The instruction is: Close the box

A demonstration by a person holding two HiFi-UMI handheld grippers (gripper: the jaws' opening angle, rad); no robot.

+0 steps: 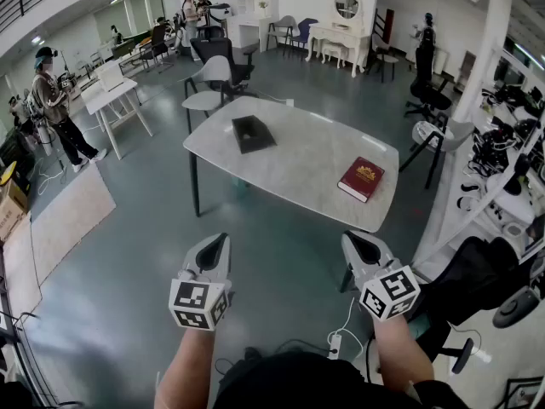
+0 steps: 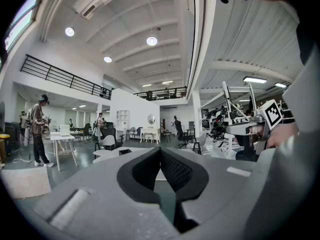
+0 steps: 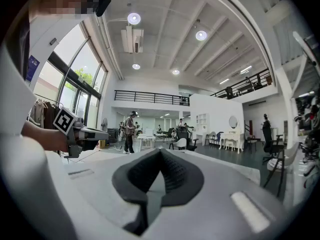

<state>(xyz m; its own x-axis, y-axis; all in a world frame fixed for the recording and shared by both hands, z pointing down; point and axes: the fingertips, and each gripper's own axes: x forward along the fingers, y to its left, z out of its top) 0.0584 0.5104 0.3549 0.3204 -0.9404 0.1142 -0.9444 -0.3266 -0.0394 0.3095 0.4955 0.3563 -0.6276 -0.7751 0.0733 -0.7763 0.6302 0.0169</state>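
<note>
My left tongs (image 1: 220,244) and right tongs (image 1: 353,244) are closed, empty, well apart from the box (image 1: 253,133) on the counter (image 1: 298,164).

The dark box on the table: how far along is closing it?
Nothing looks done yet: the dark box sits on the table, apparently open. Nothing is in hand: the left gripper and right gripper are short of the table, jaws together and empty. Left to do: reach the box and close it.

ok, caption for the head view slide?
Left gripper and right gripper, both shut, held short of a table with a dark box and a red book.
</note>
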